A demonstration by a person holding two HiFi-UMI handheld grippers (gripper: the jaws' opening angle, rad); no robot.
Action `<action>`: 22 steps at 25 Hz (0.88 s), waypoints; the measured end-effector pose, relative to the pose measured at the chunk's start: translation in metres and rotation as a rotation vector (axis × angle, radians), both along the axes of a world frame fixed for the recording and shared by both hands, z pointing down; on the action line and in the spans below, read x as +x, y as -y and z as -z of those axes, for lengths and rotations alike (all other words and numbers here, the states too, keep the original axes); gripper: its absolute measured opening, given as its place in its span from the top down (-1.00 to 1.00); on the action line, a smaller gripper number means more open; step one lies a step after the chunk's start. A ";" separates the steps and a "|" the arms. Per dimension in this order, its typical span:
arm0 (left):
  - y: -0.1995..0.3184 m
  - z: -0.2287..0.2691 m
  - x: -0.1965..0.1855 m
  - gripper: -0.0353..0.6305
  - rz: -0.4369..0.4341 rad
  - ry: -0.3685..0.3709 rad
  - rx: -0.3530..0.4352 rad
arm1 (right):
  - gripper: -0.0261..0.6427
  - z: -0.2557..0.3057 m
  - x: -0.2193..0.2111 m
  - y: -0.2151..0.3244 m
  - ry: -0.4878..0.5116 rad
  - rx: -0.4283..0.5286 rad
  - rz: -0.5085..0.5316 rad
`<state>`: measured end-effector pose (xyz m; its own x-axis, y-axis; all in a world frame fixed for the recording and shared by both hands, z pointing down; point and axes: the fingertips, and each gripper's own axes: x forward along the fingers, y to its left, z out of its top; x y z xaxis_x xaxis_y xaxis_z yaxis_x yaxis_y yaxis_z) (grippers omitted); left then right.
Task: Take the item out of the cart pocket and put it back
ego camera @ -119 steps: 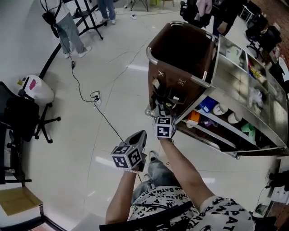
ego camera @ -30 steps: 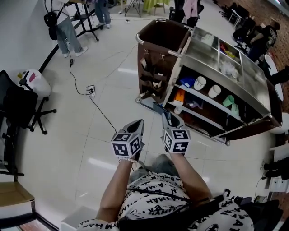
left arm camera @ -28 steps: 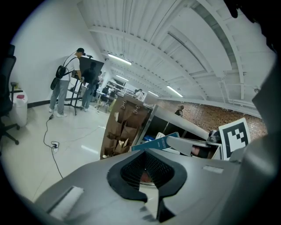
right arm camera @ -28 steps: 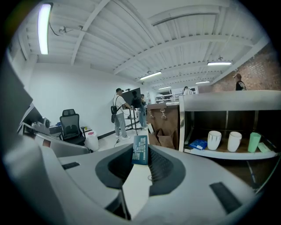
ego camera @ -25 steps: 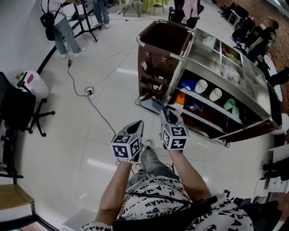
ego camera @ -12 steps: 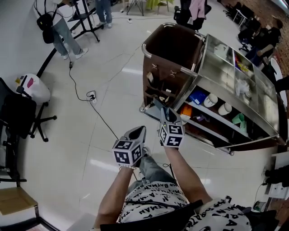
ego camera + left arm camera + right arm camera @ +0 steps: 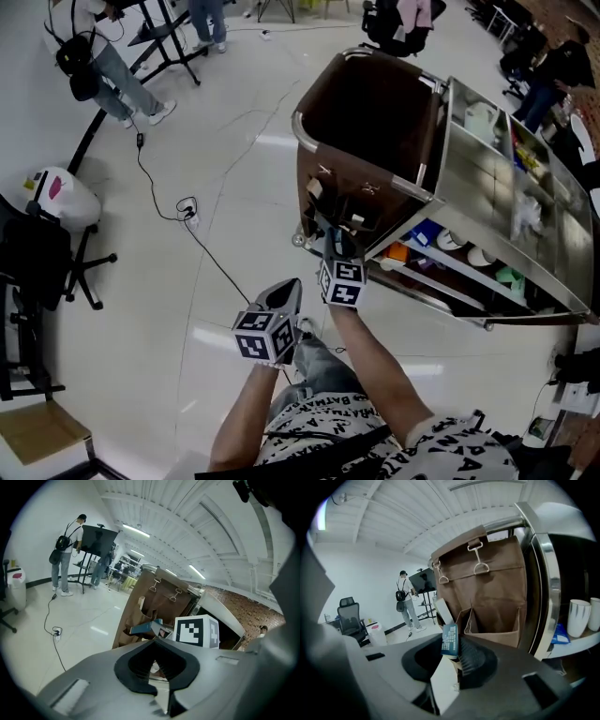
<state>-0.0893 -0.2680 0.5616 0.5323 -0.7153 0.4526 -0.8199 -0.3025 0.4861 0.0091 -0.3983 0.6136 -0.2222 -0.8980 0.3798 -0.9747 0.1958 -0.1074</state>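
Note:
My right gripper (image 7: 335, 242) is shut on a flat white box with a blue end (image 7: 450, 642). It holds the box upright just in front of the brown fabric pockets (image 7: 339, 202) on the cart's end. In the right gripper view an open pocket (image 7: 492, 620) gapes right behind the box, and a white card (image 7: 442, 611) sticks out of the pocket to its left. Lower and to the left, my left gripper (image 7: 286, 295) is shut with nothing in it. In the left gripper view (image 7: 158, 641), the held box (image 7: 144, 629) shows against the pockets.
The brown bag cart (image 7: 370, 112) joins a steel shelf cart (image 7: 506, 187) with white cups (image 7: 580, 616) and bottles. A black office chair (image 7: 42, 253), a white bin (image 7: 61, 192) and a power strip with cable (image 7: 192, 211) are on the floor at left. People (image 7: 94, 56) stand at the back.
The person has stepped toward the cart. My right gripper, still holding the box, has moved up close to the pockets. The left gripper has followed, still shut.

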 end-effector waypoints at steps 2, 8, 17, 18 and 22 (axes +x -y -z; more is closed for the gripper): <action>0.003 -0.006 0.000 0.90 0.002 -0.001 -0.018 | 0.63 -0.011 -0.001 0.009 -0.007 -0.003 -0.006; 0.012 -0.023 -0.003 0.90 0.007 0.005 -0.063 | 0.64 -0.033 -0.011 0.026 -0.112 -0.022 0.017; 0.034 -0.036 -0.003 0.90 0.022 0.001 -0.080 | 0.63 -0.100 -0.007 0.057 -0.144 -0.164 -0.015; 0.036 -0.037 -0.003 0.90 0.026 -0.002 -0.081 | 0.63 -0.108 -0.008 0.059 -0.141 -0.184 -0.020; 0.037 -0.038 -0.007 0.90 0.046 -0.009 -0.086 | 0.63 -0.135 -0.010 0.074 -0.151 -0.226 -0.055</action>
<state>-0.0967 -0.3050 0.6000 0.5045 -0.6980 0.5082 -0.8271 -0.2219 0.5164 -0.0007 -0.4718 0.7484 -0.1015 -0.7956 0.5972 -0.9915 0.1300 0.0046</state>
